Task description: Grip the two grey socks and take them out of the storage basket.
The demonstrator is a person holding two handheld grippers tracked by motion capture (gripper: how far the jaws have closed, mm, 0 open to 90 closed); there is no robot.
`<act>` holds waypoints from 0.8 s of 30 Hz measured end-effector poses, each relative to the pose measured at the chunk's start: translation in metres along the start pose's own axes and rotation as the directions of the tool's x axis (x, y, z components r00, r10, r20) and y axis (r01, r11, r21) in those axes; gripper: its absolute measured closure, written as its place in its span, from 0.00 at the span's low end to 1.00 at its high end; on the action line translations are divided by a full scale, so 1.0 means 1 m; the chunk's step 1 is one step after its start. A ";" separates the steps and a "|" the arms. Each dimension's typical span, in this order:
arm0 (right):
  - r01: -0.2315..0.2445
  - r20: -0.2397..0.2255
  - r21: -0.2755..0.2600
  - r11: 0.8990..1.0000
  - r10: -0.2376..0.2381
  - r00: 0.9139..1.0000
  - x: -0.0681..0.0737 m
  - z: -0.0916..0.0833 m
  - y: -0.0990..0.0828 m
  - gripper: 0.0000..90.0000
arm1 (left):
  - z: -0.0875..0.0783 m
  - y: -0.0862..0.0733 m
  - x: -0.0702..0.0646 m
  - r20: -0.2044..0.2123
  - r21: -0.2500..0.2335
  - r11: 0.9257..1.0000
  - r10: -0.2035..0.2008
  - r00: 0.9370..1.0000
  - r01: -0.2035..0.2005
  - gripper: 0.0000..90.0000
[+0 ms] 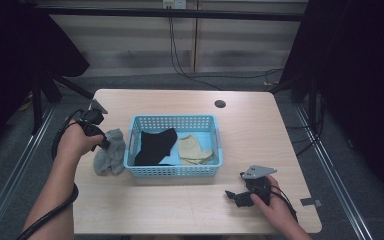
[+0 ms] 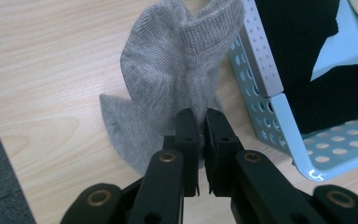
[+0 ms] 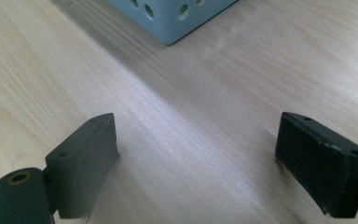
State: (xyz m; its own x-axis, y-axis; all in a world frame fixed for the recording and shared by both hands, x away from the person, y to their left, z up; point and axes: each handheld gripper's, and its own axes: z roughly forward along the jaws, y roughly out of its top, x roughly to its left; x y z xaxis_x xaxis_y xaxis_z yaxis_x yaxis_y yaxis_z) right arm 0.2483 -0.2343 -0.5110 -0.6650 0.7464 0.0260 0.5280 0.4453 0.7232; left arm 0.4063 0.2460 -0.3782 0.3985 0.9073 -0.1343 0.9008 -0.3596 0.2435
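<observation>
A grey sock (image 1: 109, 155) (image 2: 168, 79) hangs beside the left wall of a light blue basket (image 1: 172, 171) (image 2: 261, 70), its lower part lying on the table. My left gripper (image 1: 102, 142) (image 2: 201, 128) is shut on the sock's upper fabric, just left of the basket. Inside the basket lie a black sock (image 1: 155, 145) (image 2: 317, 60) and beige socks (image 1: 192, 150). Near the front right of the table my right gripper (image 1: 235, 196) (image 3: 196, 140) rests low with its jaws wide open and nothing between them. A corner of the basket (image 3: 172, 18) shows ahead of it.
The wooden table (image 1: 260, 135) has a round cable hole (image 1: 220, 104) at the back and a small grey tape piece (image 1: 311, 202) near its front right edge. Cables run across the floor behind. Bare tabletop lies right of the basket and in front of it.
</observation>
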 end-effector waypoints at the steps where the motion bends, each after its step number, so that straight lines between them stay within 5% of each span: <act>1: 0.000 0.000 0.000 1.000 0.000 1.000 0.000 0.000 0.000 0.13 | 0.002 0.000 0.000 0.001 0.008 1.000 0.001 1.000 -0.001 0.94; 24: 0.003 0.000 -0.001 1.000 -0.003 1.000 0.000 0.000 0.000 0.13 | 0.018 -0.001 0.001 -0.009 -0.040 0.999 0.000 1.000 0.000 0.83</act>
State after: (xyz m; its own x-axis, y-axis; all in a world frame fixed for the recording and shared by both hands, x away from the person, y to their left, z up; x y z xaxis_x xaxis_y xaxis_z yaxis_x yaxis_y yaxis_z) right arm 0.2484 -0.2344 -0.5111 -0.6667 0.7450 0.0233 0.5252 0.4473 0.7240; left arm 0.4088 0.2437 -0.3964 0.3968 0.9092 -0.1259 0.8931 -0.3508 0.2815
